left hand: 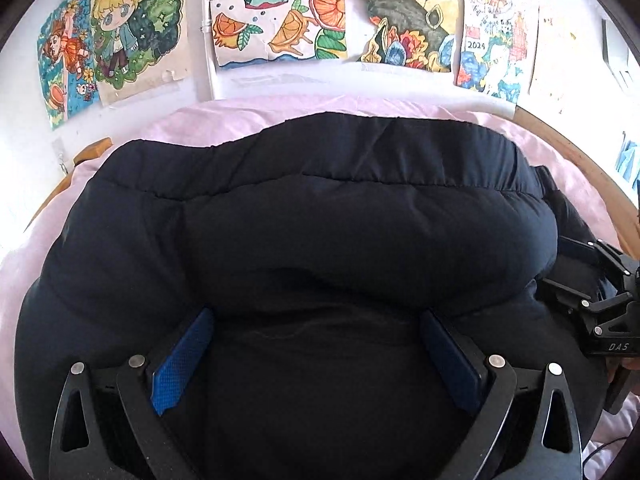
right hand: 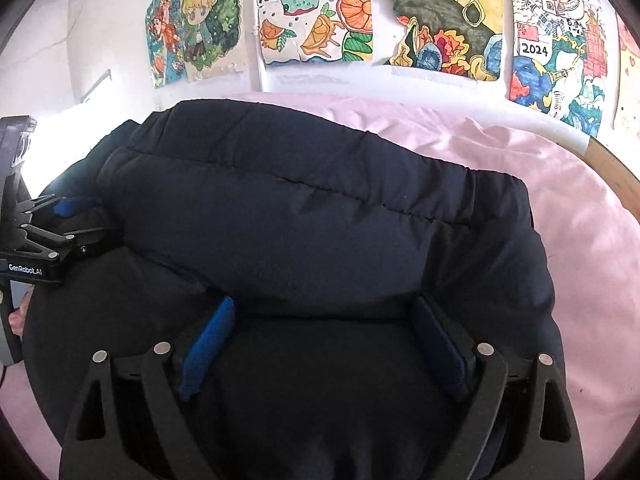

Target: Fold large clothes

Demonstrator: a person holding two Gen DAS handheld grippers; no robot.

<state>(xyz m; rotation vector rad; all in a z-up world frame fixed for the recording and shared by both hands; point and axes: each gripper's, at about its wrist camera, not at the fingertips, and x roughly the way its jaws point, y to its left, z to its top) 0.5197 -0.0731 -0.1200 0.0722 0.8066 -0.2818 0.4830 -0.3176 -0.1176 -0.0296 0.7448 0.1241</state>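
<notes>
A dark navy puffer jacket (left hand: 320, 220) lies bunched in a thick fold on a pink sheet (left hand: 240, 116). My left gripper (left hand: 316, 314) stands open low over its near part, blue pads wide apart, with fabric between them but not pinched. In the right wrist view the same jacket (right hand: 300, 220) fills the middle. My right gripper (right hand: 325, 302) is open over it in the same way. Each gripper shows in the other's view: the right gripper (left hand: 560, 264) at the jacket's right end, the left gripper (right hand: 92, 220) at its left end.
The pink sheet (right hand: 560, 200) covers a bed with a curved wooden frame (right hand: 616, 176) on the right and behind. Coloured drawings (left hand: 276, 12) hang on the white wall beyond the bed. A hand (right hand: 18, 316) grips the left tool's handle.
</notes>
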